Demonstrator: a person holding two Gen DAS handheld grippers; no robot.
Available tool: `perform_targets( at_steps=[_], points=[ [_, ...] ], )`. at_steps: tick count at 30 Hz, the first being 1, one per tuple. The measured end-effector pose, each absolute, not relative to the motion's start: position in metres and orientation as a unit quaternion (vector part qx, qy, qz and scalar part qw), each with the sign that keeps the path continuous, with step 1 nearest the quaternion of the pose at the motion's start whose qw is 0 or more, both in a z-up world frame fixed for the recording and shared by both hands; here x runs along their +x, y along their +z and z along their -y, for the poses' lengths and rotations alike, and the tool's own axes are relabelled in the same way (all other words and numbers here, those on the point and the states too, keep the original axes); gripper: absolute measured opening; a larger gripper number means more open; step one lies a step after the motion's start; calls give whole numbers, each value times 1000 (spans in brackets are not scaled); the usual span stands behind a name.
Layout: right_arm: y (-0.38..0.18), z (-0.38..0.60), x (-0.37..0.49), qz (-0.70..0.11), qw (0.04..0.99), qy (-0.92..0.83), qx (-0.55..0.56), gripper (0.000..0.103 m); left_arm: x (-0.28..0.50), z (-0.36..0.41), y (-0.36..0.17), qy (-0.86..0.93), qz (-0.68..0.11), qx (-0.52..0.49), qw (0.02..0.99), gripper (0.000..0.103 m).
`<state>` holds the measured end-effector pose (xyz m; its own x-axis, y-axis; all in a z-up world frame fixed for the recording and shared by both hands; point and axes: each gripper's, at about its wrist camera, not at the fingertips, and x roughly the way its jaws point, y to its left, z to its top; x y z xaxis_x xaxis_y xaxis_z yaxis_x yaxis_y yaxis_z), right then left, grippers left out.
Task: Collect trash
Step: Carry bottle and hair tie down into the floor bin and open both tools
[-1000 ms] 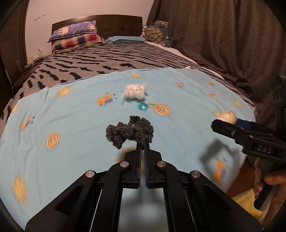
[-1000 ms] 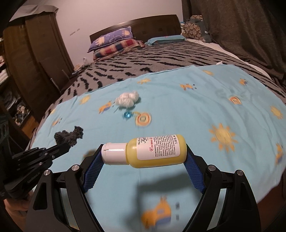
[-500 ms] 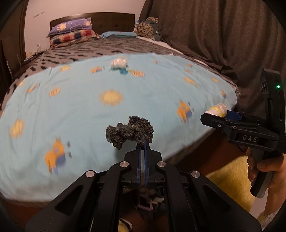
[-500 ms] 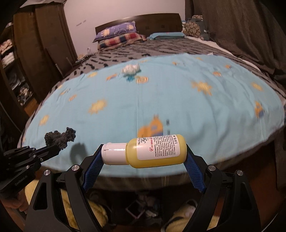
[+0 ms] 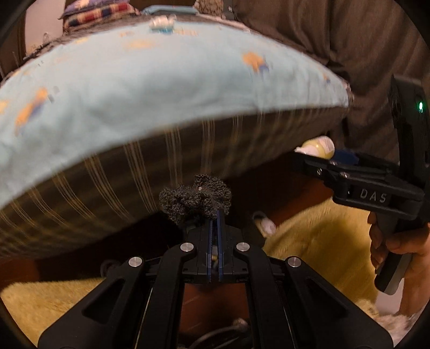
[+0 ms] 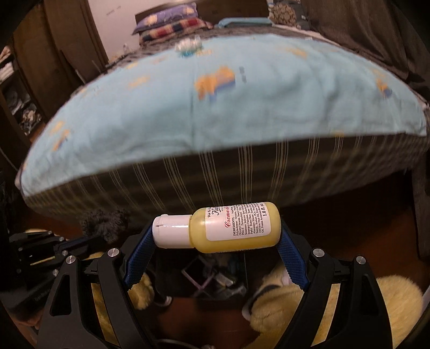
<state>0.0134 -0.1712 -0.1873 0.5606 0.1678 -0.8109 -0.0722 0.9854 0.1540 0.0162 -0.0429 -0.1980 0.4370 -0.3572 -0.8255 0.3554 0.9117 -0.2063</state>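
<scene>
While you hold both sets of tongs low before the foot of the bed [image 6: 242, 171], you carry two pieces of trash, one in each. Your left tongs [image 5: 214, 214] are pressed together, pinching one dark grey crinkled wad [image 5: 195, 197], which bunches up just above and beyond the tips and hangs in front of the bed's striped side. Your right tongs [image 6: 216, 236] stand wide, clamped end to end on one small yellow bottle [image 6: 233, 228]: it lies crosswise between the blue pads, white cap towards the left pad, base against the right pad, its label facing the camera. In the left wrist view the same right tongs [image 5: 314, 158] appear to the right of the wad, with the bottle's end showing above them and your right hand [image 5: 397, 241] on the handle below.

Two more pieces of trash remain on the bed, far up its light blue sheet [image 6: 268, 107] and touching or nearly touching each other: one white crumpled wad [image 6: 188, 43] and one small blue thing [image 6: 186, 53] just before it; blur hides what the blue thing is. Two pillows [image 6: 172, 25] are stacked at the head of the bed. Below the foot of the bed lies one yellow fluffy rug [image 5: 317, 241], and an open dark container [image 6: 212, 273] with loose things inside sits on the floor directly beneath the bottle.
</scene>
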Motion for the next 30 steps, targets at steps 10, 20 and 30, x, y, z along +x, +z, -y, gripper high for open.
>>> perform_targets(
  at_steps=[10, 20, 30],
  points=[
    [-265, 168, 24, -521, 848, 62, 66, 84, 32, 56, -284, -202, -554, -13, 807, 2],
    [-322, 164, 47, -561, 821, 65, 80, 84, 43, 60, -337, -198, -578, -22, 791, 2],
    [-331, 165, 56, -572, 813, 61, 90, 85, 53, 65, -350, -186, -590, -24, 785, 21]
  ],
)
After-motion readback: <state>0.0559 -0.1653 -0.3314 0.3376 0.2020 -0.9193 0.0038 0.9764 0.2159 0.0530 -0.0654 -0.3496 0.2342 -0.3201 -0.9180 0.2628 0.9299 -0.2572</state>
